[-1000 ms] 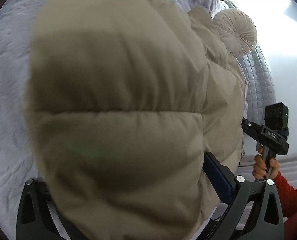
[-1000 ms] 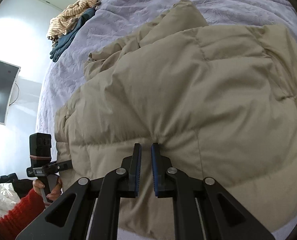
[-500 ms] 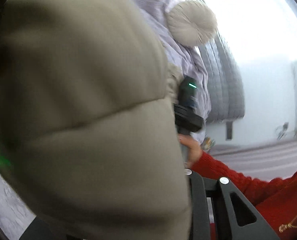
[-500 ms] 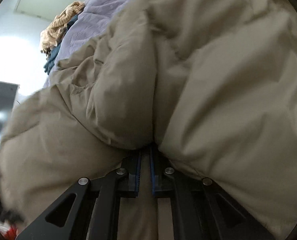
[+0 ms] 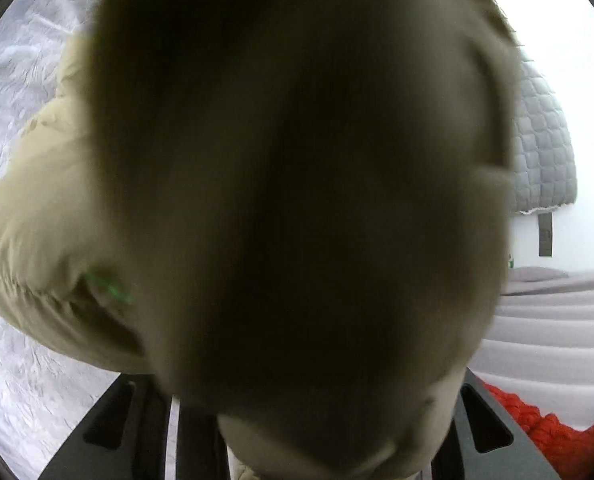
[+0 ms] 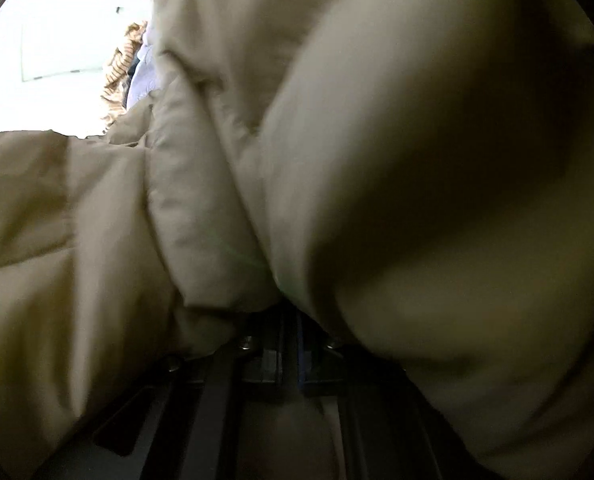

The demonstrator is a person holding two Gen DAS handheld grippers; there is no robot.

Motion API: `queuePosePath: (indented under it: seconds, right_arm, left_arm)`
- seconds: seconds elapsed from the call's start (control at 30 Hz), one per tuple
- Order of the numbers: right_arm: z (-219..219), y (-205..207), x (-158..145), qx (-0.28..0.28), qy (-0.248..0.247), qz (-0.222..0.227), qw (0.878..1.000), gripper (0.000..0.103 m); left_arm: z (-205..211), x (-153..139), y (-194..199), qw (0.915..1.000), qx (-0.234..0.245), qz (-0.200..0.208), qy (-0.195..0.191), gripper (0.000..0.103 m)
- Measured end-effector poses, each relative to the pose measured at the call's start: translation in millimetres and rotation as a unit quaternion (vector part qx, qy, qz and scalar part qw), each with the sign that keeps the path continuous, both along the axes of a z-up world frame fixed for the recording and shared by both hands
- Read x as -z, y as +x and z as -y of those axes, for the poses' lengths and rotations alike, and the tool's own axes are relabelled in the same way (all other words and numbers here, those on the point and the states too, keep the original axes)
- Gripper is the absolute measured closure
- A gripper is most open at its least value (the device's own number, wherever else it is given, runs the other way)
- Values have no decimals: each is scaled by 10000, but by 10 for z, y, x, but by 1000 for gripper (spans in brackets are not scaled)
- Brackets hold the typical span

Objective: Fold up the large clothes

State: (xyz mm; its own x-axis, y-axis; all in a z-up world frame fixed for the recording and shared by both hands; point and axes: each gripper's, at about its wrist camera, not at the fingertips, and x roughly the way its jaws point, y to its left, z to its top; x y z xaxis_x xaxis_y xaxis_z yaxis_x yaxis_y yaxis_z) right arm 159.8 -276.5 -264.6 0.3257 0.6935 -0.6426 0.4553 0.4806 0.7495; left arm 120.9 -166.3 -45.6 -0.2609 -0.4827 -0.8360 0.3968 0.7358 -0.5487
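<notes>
Left gripper (image 5: 305, 420): I see only its black frame at the bottom of the left wrist view; the fingertips are buried under the beige puffer jacket (image 5: 297, 184), which bulges up out of the jaws right against the lens, dark and blurred. I read that as clamped on the jacket.

Right gripper (image 6: 291, 344): jaws pressed together, blue pads nearly touching, with a fold of jacket (image 6: 417, 184) pinched at the tips and billowing up on both sides. They have just been closing, with fabric between them.

The jacket fills most of both views. The rest of it sags to the left in the left wrist view, over the bed.

Surface: the pale lilac bedspread (image 5: 21, 92), crinkled texture, shows along the left edge and under the gripper frame.

Room, left wrist view: a grey quilted headboard (image 5: 545, 148) at the right against a white wall, grey bedding (image 5: 553, 320) in bands below it, and my red knit sleeve (image 5: 553, 436) in the lower right corner.

Room, right wrist view: a striped tan garment (image 6: 121, 76) piled at the top left beside a sliver of bedspread, with a bright, overexposed wall (image 6: 57, 40) behind it. Detail there is washed out.
</notes>
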Motion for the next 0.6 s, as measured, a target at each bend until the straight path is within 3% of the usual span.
queuePosePath:
  seconds: [0.17, 0.23, 0.27, 0.3, 0.43, 0.47, 0.5, 0.6]
  right_arm:
    - [517, -314, -498, 110, -479, 228, 9985, 100]
    - [781, -535, -654, 308, -684, 231, 9969, 96]
    - [903, -642, -716, 427, -772, 168, 9960, 95]
    - [1035, -764, -767, 553, -857, 74, 9948, 95]
    - [1468, -1298, -961, 955, -1136, -124, 9888, 95]
    - [1542, -1424, -1009, 996, -1187, -141, 9878, 95]
    - [1583, -1539, -1052, 994, -1249, -152, 9871, 95]
    - [1559, -1749, -1141, 799, -1396, -165, 9868, 95]
  left_arm:
    - [294, 9, -113, 9994, 86, 181, 294, 73]
    - [471, 34, -173, 9993, 152, 234, 238, 63]
    - [545, 66, -202, 9995, 200, 220, 115, 46]
    - [647, 115, -231, 9995, 254, 203, -51, 36]
    - [990, 374, -285, 9984, 266, 85, -488, 34]
    - [1074, 456, -282, 9978, 224, -41, -616, 32]
    - [1119, 487, -262, 9973, 206, -113, -697, 22]
    - [1408, 556, -295, 9965, 203, -112, -808, 18]
